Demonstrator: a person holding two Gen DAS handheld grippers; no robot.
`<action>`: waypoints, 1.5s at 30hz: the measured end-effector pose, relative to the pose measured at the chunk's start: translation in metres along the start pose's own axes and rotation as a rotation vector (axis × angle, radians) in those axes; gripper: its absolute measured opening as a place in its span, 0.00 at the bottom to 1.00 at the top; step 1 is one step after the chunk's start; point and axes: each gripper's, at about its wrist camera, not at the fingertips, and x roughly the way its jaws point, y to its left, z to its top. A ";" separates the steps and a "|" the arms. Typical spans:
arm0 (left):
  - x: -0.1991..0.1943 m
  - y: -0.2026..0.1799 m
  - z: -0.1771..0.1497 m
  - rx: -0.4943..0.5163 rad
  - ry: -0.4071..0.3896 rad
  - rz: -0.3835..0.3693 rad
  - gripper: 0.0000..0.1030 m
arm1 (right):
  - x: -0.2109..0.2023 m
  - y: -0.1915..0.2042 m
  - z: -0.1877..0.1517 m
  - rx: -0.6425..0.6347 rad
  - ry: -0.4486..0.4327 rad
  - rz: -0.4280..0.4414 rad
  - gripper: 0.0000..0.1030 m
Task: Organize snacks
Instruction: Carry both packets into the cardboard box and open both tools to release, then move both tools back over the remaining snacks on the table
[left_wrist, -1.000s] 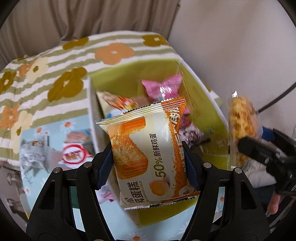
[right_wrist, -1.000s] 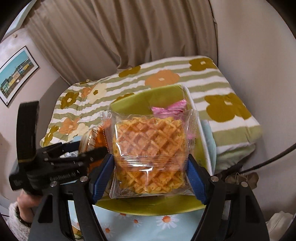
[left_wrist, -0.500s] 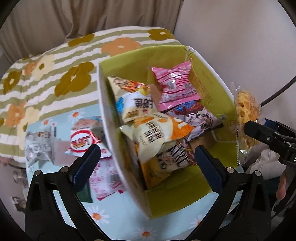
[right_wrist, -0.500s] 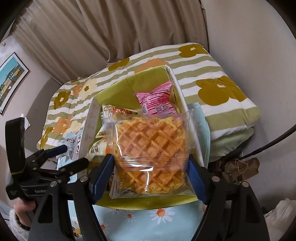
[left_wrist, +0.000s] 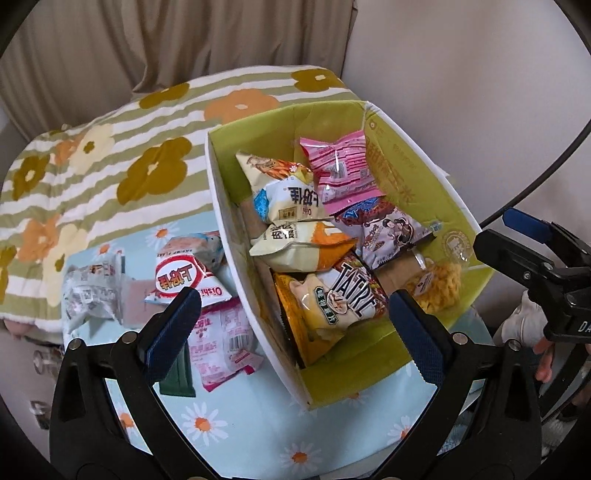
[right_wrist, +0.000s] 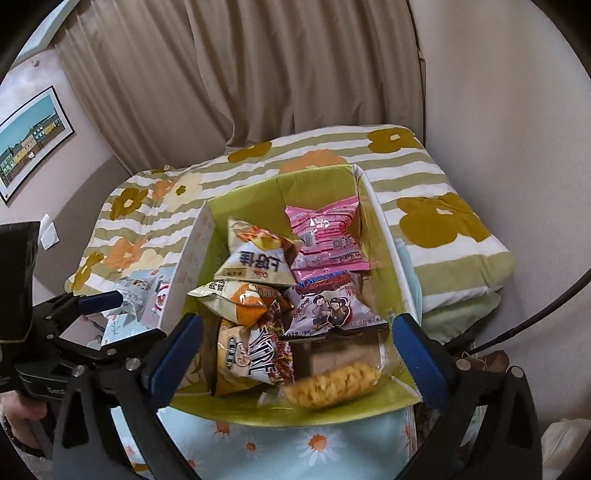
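Both your tools hang empty, the left tool (left_wrist: 291, 314) spread wide and the right tool (right_wrist: 295, 343) opening above the box (left_wrist: 461, 214) where the waffle pack (right_wrist: 332, 384) lies, so pinch the light, crinkly, slippery shrimp-flake bag (left_wrist: 184, 277) on the daisy-print tabletop (left_wrist: 240, 406) gently across its puffed middle, since it looks crushable.
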 end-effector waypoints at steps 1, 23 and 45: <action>-0.002 0.000 0.000 -0.001 -0.005 0.002 0.98 | -0.001 0.000 0.000 -0.001 -0.002 0.003 0.99; -0.104 0.100 -0.068 -0.181 -0.124 0.177 0.98 | -0.025 0.122 0.005 -0.229 -0.070 0.196 0.99; -0.073 0.295 -0.181 0.143 0.205 0.064 0.98 | 0.075 0.291 -0.054 -0.125 0.114 0.071 0.99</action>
